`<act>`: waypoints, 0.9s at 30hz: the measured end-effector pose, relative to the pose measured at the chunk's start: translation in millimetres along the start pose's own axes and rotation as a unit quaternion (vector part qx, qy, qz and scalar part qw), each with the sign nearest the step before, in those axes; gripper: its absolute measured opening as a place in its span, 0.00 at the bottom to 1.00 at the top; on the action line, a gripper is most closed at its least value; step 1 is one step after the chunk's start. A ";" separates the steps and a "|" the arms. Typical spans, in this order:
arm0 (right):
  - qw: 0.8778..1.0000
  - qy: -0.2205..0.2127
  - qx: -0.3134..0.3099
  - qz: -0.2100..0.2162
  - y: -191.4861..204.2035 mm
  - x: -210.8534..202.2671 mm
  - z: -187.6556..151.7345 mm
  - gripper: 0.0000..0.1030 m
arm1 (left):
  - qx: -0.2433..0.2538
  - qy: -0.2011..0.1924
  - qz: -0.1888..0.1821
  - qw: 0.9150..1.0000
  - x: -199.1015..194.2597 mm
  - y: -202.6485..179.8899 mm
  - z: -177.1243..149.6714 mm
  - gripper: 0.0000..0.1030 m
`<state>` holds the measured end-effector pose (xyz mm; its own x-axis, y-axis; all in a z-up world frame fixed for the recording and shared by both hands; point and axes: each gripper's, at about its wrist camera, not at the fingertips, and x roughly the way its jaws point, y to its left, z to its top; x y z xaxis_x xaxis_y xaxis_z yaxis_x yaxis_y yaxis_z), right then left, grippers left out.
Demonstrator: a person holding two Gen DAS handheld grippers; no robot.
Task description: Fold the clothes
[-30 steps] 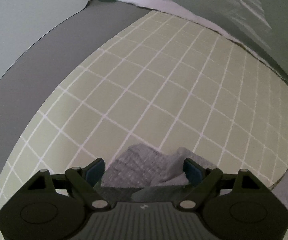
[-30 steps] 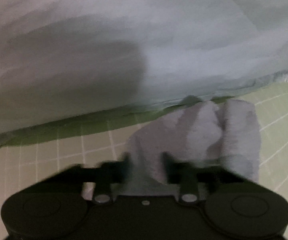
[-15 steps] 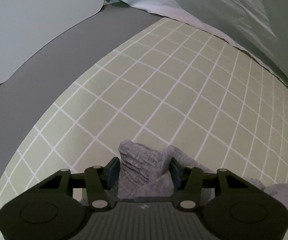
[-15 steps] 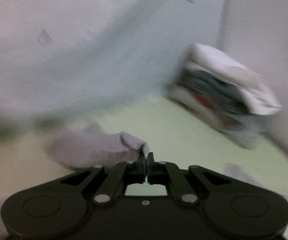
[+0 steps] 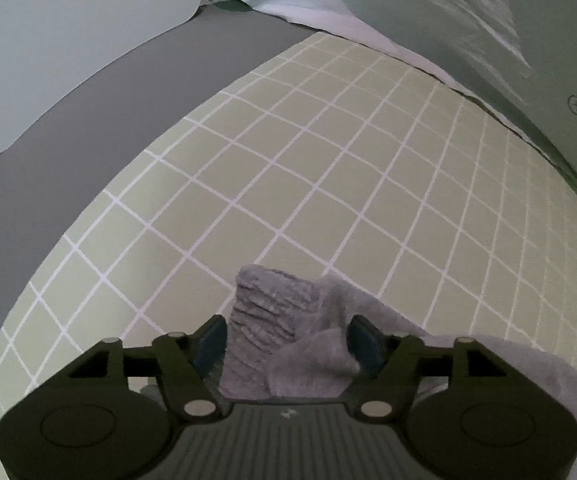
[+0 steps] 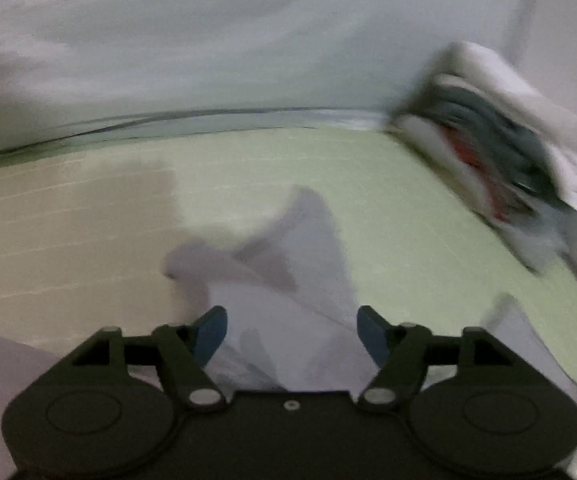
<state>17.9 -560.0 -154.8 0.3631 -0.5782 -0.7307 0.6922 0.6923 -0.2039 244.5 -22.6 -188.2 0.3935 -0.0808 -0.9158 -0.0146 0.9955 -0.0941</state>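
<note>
Left gripper (image 5: pixel 286 346): fingers partway apart, bunched grey cloth (image 5: pixel 276 312) filling the gap, touching both pads.
Cloth: on the green checked mat (image 5: pixel 328 168), trailing off to the right.
Right gripper (image 6: pixel 292 336): fingers spread wide, pale cloth (image 6: pixel 288 280) lying between them, contact unclear through blur.
Far right: stacked folded clothes (image 6: pixel 504 136).
</note>
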 end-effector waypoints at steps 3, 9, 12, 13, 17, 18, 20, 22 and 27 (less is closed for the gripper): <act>0.998 0.004 -0.050 0.023 22.3 16.5 10.1 0.75 | 0.001 0.000 -0.007 1.000 1.7 -1.0 2.1 0.69; 0.996 0.042 -0.077 0.014 29.2 47.2 18.2 0.58 | 0.014 -0.001 -0.020 1.000 4.6 -6.1 5.0 0.67; 0.998 0.049 -0.044 0.017 16.0 49.1 27.1 0.03 | 0.030 -0.008 -0.013 0.999 2.5 -9.9 5.5 0.44; 0.999 0.038 -0.034 0.010 11.6 45.2 31.2 0.03 | 0.035 -0.011 -0.010 0.999 1.6 -11.2 5.7 0.40; 0.999 -0.040 -0.023 -0.024 -3.9 16.6 53.7 0.03 | 0.012 -0.038 -0.001 0.999 -11.3 -7.3 13.4 0.17; 0.997 -0.063 -0.022 -0.036 -8.5 6.9 61.7 0.03 | 0.009 -0.047 0.004 0.999 -15.4 -6.4 16.0 0.16; 0.993 -0.106 -0.005 -0.052 -22.5 -13.4 80.0 0.03 | 0.000 -0.071 0.012 0.997 -26.1 -0.4 23.3 0.16; 0.987 -0.147 0.023 -0.063 -39.7 -34.3 98.3 0.02 | -0.019 -0.088 0.013 0.996 -35.3 9.7 31.8 0.15; 0.968 -0.215 0.085 -0.095 -81.7 -74.3 125.6 0.02 | -0.056 -0.110 0.019 0.992 -45.5 33.4 41.6 0.15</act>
<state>12.7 -627.9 -2.0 0.4191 -0.8400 -0.3445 0.8519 0.4951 -0.1707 264.3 16.5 -133.5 0.5809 -0.0173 -0.8138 -0.1310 0.9847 -0.1145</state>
